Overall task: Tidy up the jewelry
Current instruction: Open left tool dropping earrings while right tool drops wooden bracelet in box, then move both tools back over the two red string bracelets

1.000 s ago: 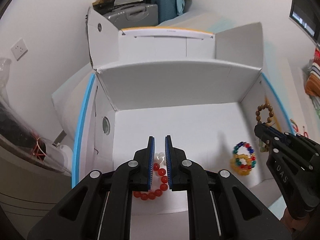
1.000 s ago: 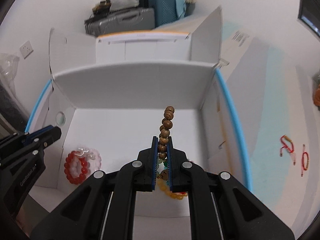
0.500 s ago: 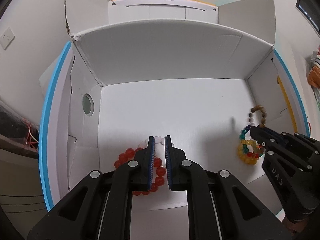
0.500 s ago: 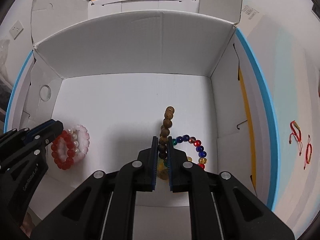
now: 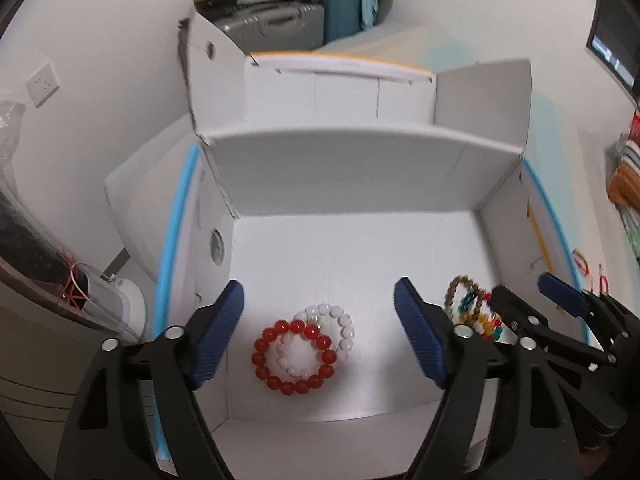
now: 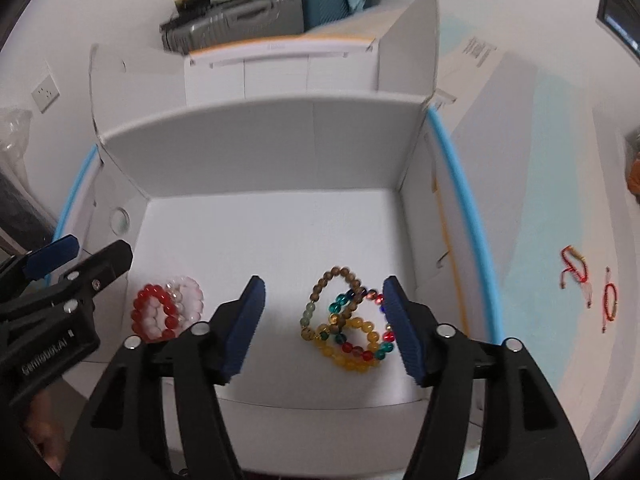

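Box: a white cardboard box (image 6: 264, 152) is sitting open on the table, its flaps standing up, and it is serving as the place where the jewelry is being gathered.
Table outside the box: two small red cord bracelets (image 6: 588, 288) are lying on the pale blue surface to the right of the box, well apart from both grippers; I judge these are what is left to do.
Left gripper: the left gripper (image 5: 320, 328) is hanging over the near left part of the box floor with its jaws standing wide; they have just been opening, and nothing is being pinched between the pads.
Right gripper: the right gripper (image 6: 324, 320) is hovering over the near right part of the floor, jaws likewise spread after just opening, released from the beads below.
Left pile: a red bead bracelet (image 5: 294, 356) is lying flat on the floor, overlapping a pale pink and white bead bracelet (image 5: 332, 322).
Right pile: a brown wooden bead bracelet (image 6: 334, 300) is resting across a yellow bead bracelet (image 6: 352, 350) and a multicoloured glass bead bracelet (image 6: 360, 322), all touching.
Progress: five bracelets are lying in the box in two heaps, so most of the gathering looks done.
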Action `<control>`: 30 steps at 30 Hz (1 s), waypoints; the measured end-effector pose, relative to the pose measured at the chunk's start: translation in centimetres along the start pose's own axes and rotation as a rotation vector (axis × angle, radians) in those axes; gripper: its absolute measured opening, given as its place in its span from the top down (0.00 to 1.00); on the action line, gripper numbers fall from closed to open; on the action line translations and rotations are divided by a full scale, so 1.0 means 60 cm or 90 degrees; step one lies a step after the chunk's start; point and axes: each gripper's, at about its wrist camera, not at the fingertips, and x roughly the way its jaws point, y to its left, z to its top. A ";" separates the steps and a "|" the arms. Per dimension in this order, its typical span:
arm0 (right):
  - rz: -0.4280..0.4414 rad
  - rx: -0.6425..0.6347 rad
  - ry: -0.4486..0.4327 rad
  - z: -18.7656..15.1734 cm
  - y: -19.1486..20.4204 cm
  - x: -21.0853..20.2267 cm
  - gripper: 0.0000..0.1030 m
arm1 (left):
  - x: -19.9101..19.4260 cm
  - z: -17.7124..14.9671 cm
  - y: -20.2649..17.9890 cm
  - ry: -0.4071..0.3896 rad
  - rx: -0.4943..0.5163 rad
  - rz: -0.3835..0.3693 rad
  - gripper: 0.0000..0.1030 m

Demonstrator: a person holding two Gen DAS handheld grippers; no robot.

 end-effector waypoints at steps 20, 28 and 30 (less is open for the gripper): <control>-0.058 0.057 -0.131 0.004 -0.115 -0.150 0.08 | -0.093 0.015 -0.096 -0.089 0.054 -0.017 0.06; -0.087 0.099 -0.145 -0.022 -0.215 -0.179 0.08 | -0.095 0.008 -0.197 -0.094 0.101 -0.048 0.06; -0.095 0.115 -0.147 -0.032 -0.245 -0.184 0.08 | -0.097 0.006 -0.228 -0.098 0.116 -0.059 0.06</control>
